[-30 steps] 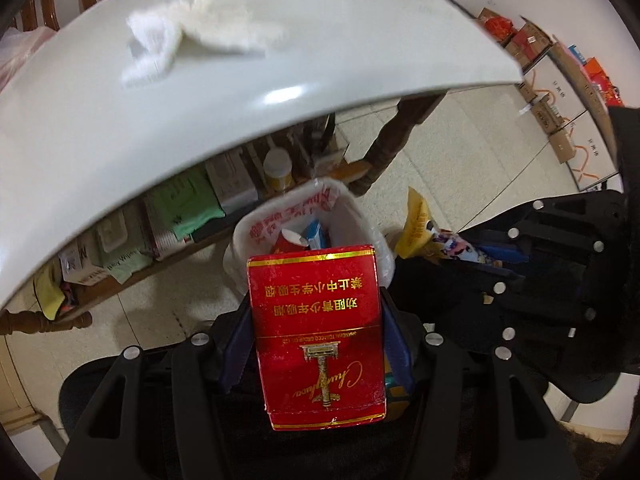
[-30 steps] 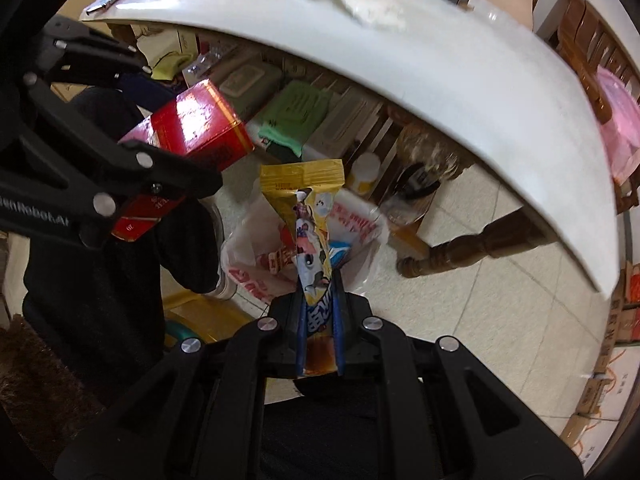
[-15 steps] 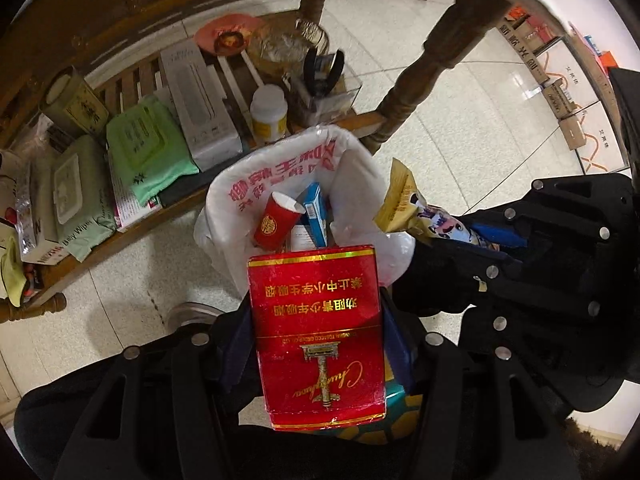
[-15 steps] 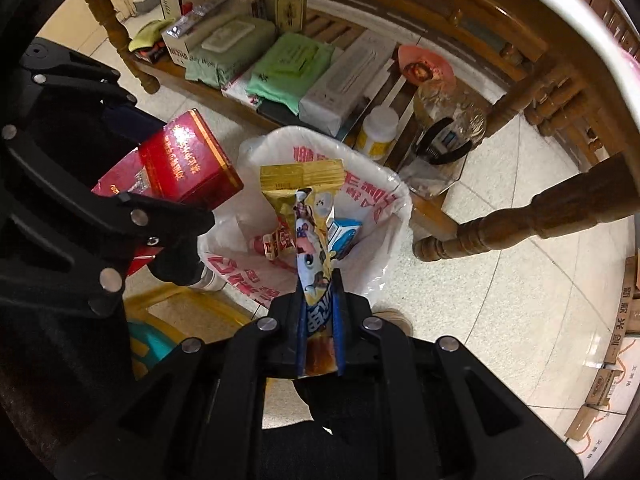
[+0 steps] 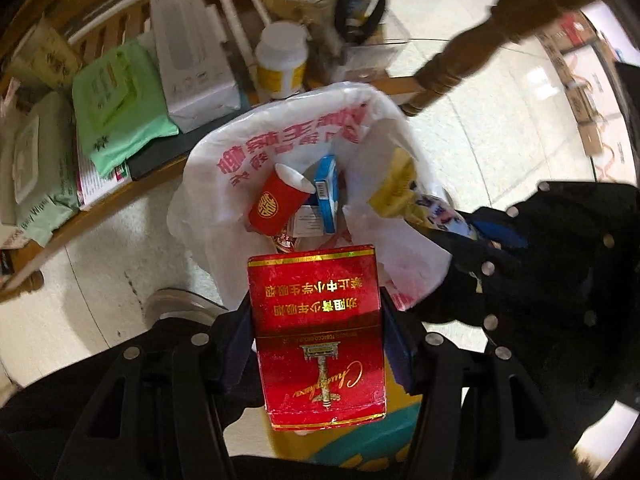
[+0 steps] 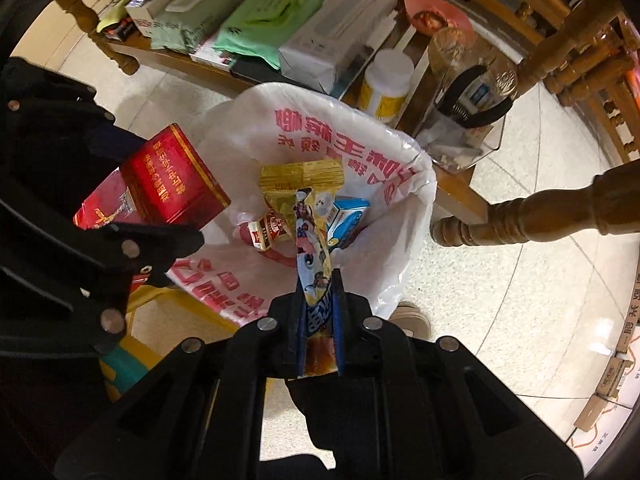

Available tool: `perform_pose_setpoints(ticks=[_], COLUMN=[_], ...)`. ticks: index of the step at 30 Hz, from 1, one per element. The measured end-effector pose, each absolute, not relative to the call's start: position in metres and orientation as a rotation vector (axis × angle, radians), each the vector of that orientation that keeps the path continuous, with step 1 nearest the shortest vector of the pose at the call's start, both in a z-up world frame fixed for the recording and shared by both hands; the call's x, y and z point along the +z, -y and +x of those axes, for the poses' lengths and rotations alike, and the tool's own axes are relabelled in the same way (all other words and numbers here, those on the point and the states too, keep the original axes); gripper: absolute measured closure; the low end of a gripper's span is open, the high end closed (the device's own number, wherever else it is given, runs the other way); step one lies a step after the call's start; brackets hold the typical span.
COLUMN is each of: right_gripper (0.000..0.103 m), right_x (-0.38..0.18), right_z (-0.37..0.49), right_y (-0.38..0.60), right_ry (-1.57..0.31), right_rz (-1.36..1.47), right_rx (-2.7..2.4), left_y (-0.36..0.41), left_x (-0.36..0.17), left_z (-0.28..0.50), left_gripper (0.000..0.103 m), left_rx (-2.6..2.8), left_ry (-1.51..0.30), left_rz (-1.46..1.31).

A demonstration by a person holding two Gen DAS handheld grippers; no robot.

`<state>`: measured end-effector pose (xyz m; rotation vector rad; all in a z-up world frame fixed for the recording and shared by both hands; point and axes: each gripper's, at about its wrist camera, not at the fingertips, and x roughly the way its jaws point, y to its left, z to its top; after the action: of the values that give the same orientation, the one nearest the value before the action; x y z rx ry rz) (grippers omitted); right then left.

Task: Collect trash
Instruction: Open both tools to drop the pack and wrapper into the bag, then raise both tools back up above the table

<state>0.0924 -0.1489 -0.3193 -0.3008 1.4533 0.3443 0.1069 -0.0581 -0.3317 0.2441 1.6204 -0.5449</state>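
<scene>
Red box (image 5: 318, 336) clamped between left tongs (image 5: 316, 320), above bag (image 5: 240, 148).

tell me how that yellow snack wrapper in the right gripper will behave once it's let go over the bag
The snack wrapper looks thin and creased, so probably floppy and very light. Released, it may flutter rather than drop straight, perhaps catching on the bag's rim.

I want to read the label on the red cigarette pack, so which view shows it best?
The left wrist view: the red cigarette pack faces the camera squarely, front filling the centre, clamped in the left tool. The right wrist view shows it angled at the left edge, partly hidden by the tool.
</scene>
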Motion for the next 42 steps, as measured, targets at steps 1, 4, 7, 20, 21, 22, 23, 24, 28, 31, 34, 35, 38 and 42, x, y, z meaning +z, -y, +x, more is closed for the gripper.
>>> perform_pose_setpoints(ticks=[1,4,7,20,21,22,23,24,28,31,34,35,38,42], right_gripper=[0.092,0.092,0.092,0.092,0.092,0.092,0.092,0.092,0.087,0.083,0.077,0.074,0.067,0.039], right_x=[-0.322,-0.332,-0.345,-0.382,-0.383,-0.384,-0.385,-0.386,-0.387,-0.386,-0.388,-0.388,-0.384,-0.371], right_z=[0.096,0.104,0.112,0.132,0.133,0.133,0.134,0.135,0.136,0.135,0.134,0.135,0.136,0.129], right_y=[0.15,0.15,0.15,0.153,0.153,0.153,0.154,0.157,0.156,0.155,0.159,0.16,0.164,0.165], right_ry=[-1.456,-1.464,-1.492,-1.59,-1.592,-1.593,-1.598,-1.601,-1.608,-1.598,-1.598,-1.596,-1.591,-1.567], right_rz=[-0.298,-0.3,-0.28,-0.207,-0.205,-0.201,-0.194,-0.19,-0.185,-0.202,-0.192,-0.188,-0.189,-0.192], right_rx=[0.344,0.346,0.357,0.371,0.37,0.37,0.371,0.374,0.381,0.378,0.367,0.358,0.341,0.339], left_y=[0.059,0.06,0.062,0.066,0.066,0.065,0.065,0.063,0.062,0.064,0.061,0.061,0.06,0.064], left_x=[-0.337,-0.355,-0.369,-0.412,-0.414,-0.415,-0.417,-0.418,-0.419,-0.419,-0.419,-0.419,-0.412,-0.395], left_z=[0.109,0.116,0.122,0.141,0.142,0.142,0.143,0.144,0.147,0.147,0.15,0.151,0.151,0.147], left_gripper=[0.047,0.047,0.047,0.047,0.047,0.047,0.047,0.047,0.047,0.044,0.04,0.038,0.035,0.022], left_rx=[-0.538,-0.521,-0.522,-0.486,-0.487,-0.489,-0.491,-0.484,-0.474,-0.456,-0.432,-0.424,-0.406,-0.426], left_ry=[-1.636,-1.672,-1.711,-1.81,-1.815,-1.822,-1.831,-1.833,-1.831,-1.83,-1.828,-1.824,-1.782,-1.688], left_rz=[0.232,0.212,0.185,0.187,0.181,0.17,0.162,0.159,0.167,0.196,0.201,0.203,0.217,0.219])
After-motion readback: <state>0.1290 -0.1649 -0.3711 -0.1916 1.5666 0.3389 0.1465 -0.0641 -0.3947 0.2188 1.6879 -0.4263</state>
